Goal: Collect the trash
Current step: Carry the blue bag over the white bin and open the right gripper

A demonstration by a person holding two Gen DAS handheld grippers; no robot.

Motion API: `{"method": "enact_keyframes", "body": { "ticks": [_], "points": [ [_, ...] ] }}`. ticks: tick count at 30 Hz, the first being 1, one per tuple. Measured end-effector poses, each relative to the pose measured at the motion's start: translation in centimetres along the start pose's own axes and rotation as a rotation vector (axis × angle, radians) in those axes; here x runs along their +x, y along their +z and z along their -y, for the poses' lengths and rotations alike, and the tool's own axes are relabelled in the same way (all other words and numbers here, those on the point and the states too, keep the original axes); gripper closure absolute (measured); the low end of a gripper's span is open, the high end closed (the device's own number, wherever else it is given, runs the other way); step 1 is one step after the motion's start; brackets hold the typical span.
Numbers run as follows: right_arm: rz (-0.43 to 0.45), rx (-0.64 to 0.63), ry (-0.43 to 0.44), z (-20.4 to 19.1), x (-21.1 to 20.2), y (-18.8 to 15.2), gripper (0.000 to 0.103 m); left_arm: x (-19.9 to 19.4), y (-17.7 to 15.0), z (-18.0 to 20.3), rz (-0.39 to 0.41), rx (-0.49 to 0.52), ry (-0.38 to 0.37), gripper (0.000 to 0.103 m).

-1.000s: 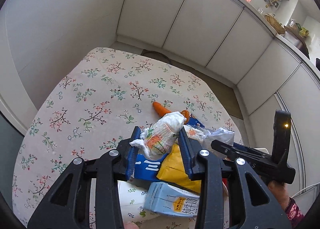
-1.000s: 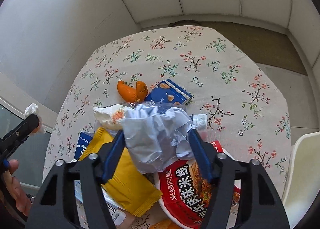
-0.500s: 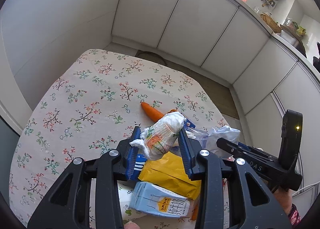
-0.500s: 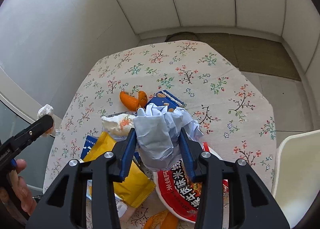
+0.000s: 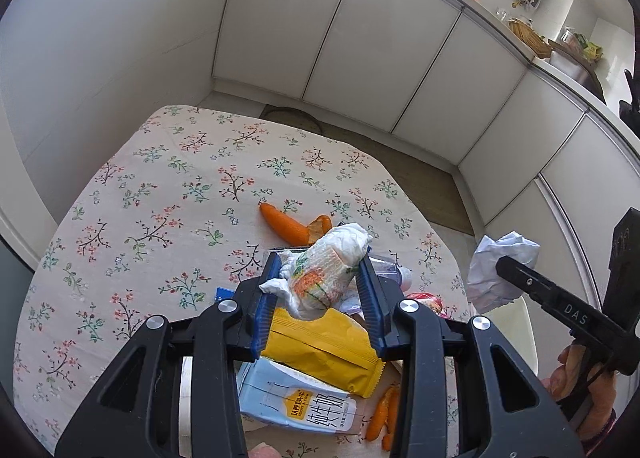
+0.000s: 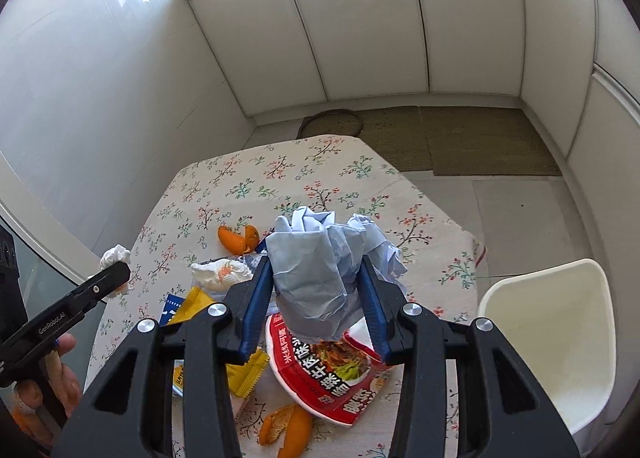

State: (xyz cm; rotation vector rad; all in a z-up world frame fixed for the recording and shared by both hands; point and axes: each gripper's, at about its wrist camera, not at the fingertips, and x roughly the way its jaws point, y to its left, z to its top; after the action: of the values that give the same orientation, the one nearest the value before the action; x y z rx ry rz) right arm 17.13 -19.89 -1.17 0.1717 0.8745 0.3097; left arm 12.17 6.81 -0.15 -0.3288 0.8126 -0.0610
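Observation:
My left gripper [image 5: 319,270] is shut on a crumpled white wrapper [image 5: 324,278] with orange and green print, held above the floral table [image 5: 160,198]. My right gripper [image 6: 314,266] is shut on a wad of pale blue-grey paper [image 6: 316,270], lifted clear of the table [image 6: 320,166]. The left wrist view shows that wad [image 5: 500,270] at the right, over the table's edge. In the right wrist view the left gripper's wrapper [image 6: 116,258] shows at the left. Orange peel [image 5: 288,224], a yellow packet [image 5: 320,342] and a milk carton [image 5: 296,402] lie below.
A red noodle-bowl lid [image 6: 332,374], another white wrapper [image 6: 220,272] and more peel [image 6: 286,430] lie on the cloth. A white plastic tub [image 6: 548,338] stands beside the table at the right. White cabinets and a woven floor mat [image 6: 460,138] lie beyond.
The right jaws narrowed onto the blue-grey paper and lifted it up off the table. The left gripper drew back a little with its wrapper still held.

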Motion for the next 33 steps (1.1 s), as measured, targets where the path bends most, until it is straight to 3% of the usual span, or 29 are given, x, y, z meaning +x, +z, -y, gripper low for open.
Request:
{"method": "enact_keyframes", "body": {
  "ticks": [17, 33],
  "points": [
    [0.161, 0.076, -0.191, 6.7, -7.1, -0.9, 0.059, 0.1, -1.6, 3.2, 0.011, 0.055, -0.012, 0.067],
    [0.158, 0.232, -0.409, 15.3, -9.0, -2.4, 0.058, 1.4, -4.2, 10.0, -0.012, 0.119, -0.093, 0.066]
  ]
}}
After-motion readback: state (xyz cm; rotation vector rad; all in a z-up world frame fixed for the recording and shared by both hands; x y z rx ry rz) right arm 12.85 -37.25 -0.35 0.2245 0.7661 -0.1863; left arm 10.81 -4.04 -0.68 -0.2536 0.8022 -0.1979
